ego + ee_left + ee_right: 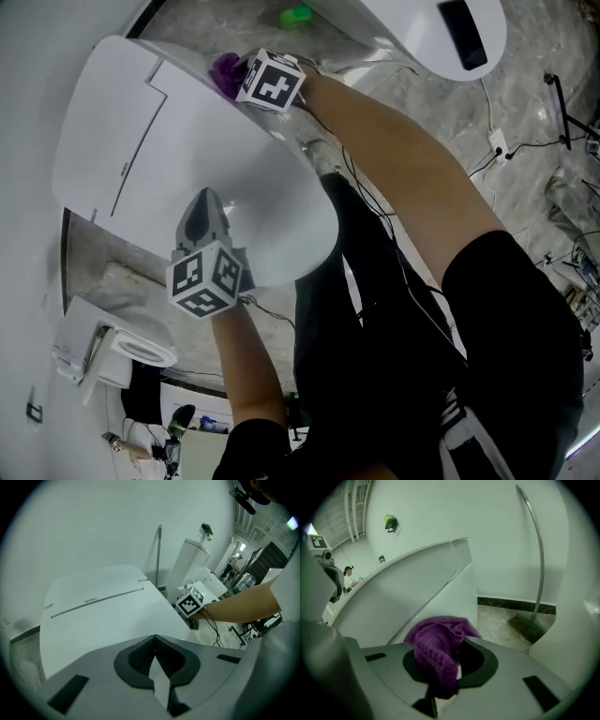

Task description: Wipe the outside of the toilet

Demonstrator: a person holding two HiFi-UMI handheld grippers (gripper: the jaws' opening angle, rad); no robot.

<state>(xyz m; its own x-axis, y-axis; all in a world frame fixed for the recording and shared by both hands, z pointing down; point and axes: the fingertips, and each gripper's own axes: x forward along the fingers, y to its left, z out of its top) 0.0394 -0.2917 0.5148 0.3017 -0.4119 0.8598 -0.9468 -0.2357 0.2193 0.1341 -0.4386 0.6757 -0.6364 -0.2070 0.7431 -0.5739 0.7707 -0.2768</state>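
Right gripper (446,666) clamped on cloth (437,643) at toilet (122,122) side; left gripper (154,644) jaws together, empty, over lid (103,620).

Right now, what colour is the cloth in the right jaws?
Purple cloth; right gripper view.

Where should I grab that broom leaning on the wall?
Take the broom by its thin handle, partway up, coming from the room side. It leans nearly upright with the wall behind it, and the bristles sit on the floor.
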